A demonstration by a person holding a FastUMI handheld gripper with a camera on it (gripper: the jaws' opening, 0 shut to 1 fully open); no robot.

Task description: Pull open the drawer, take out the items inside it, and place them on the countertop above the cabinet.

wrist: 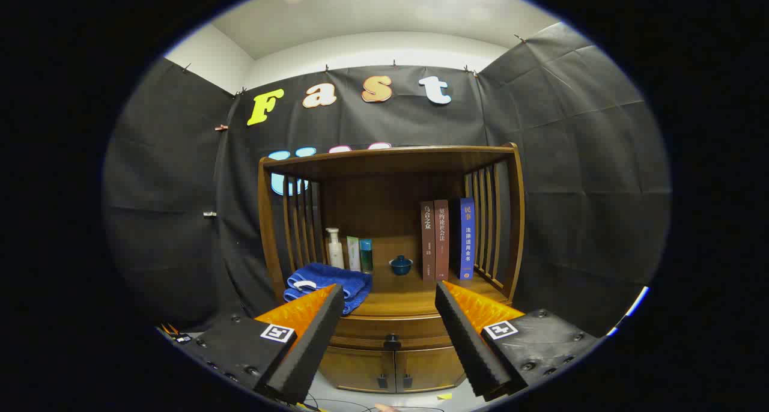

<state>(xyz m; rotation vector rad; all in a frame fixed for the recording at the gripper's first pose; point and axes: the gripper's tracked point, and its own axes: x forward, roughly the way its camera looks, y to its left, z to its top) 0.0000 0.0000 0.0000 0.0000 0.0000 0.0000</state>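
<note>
Gripper [389, 295] fingers are gaping wide, holding nothing; drawer knob [392, 342] is sitting just ahead, centred slightly below between them.

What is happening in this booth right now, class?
A hand-held gripper is held in front of a wooden cabinet, jaws wide open and holding nothing. The drawer below the countertop is shut, its dark knob between and just beyond the jaws. On the countertop lie a blue towel, some bottles, a small blue bowl and three upright books. Nothing has been taken out yet.
</note>
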